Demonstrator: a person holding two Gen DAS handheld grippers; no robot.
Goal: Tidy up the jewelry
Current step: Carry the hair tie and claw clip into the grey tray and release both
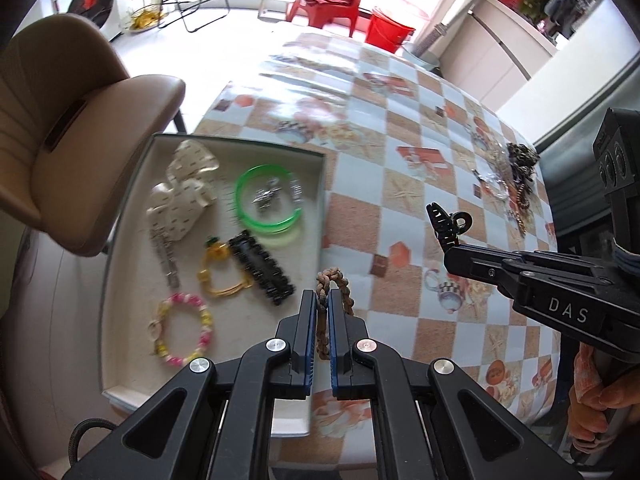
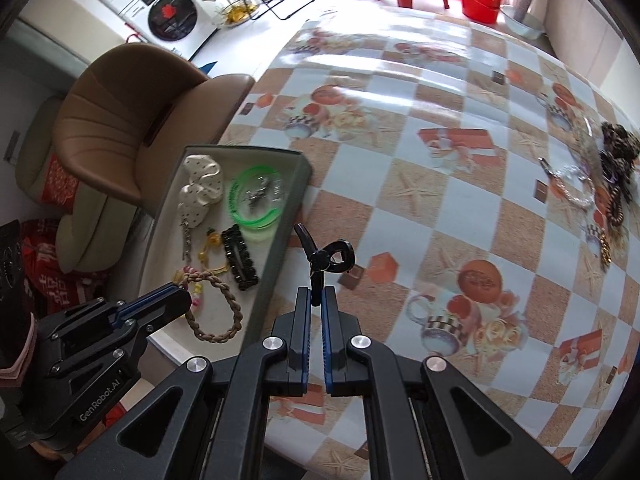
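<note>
My left gripper [image 1: 322, 300] is shut on a brown braided bracelet [image 1: 334, 280], held above the right edge of the shallow white tray [image 1: 120, 280]; the bracelet also shows in the right wrist view [image 2: 216, 308]. My right gripper [image 2: 316, 292] is shut on a black claw hair clip [image 2: 326, 258], held above the table beside the tray [image 2: 280, 232]; the clip also shows in the left wrist view [image 1: 446, 224]. The tray holds a green bangle [image 1: 268, 200], a black hair clip [image 1: 262, 268], a yellow bracelet [image 1: 220, 272], a pink-yellow bead bracelet [image 1: 184, 330] and a white scrunchie [image 1: 182, 196].
A pile of loose chains and jewelry [image 1: 508, 176] lies at the table's far right, also in the right wrist view [image 2: 600, 184]. The checked tablecloth [image 2: 420, 160] covers the table. A brown chair [image 1: 72, 148] stands left of the tray.
</note>
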